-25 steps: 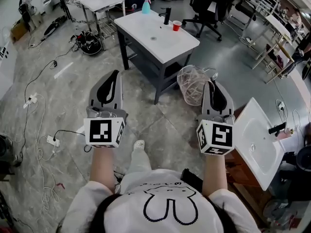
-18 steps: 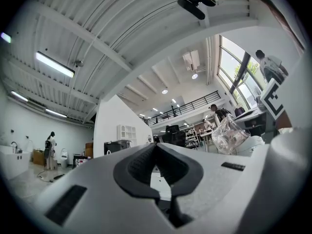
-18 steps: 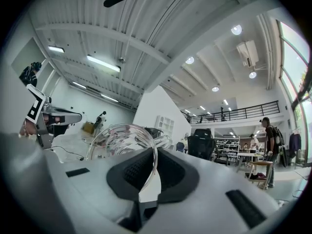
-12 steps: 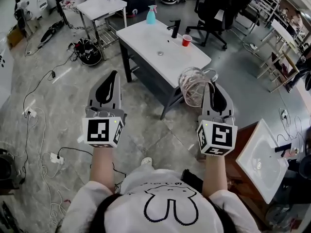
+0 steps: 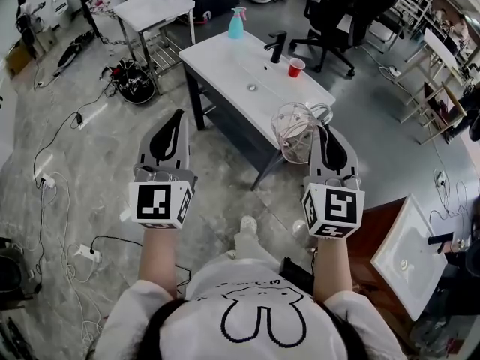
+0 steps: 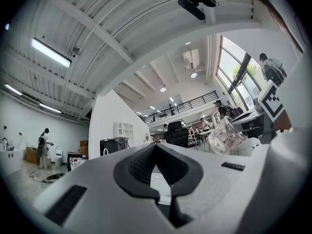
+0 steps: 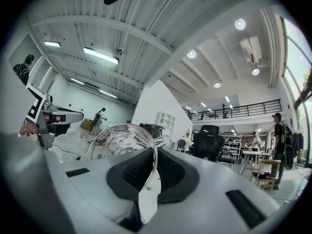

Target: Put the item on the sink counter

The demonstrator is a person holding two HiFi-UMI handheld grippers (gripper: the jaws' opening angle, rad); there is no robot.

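- The clear jug (image 5: pixel 295 131) hangs from my right claw (image 5: pixel 328 132), which pinches its thin rim. It is above the floor (image 5: pixel 97 171), near a corner of the sink worktop (image 5: pixel 225 62).
- I judge it light, rigid, slippery and breakable; hold it by the rim or handle.
- Left claw (image 5: pixel 171 120): pressed together, empty.
- The worktop carries a faucet (image 5: pixel 276 46), red cup (image 5: pixel 296 67) and spray bottle (image 5: pixel 237 23); cables (image 5: pixel 56 137) cross the floor.

Left claw (image 5: pixel 177 115) closed, empty; right claw (image 5: pixel 327 130) pinching glass jug (image 5: pixel 294 130) rim; both arms extended forward.
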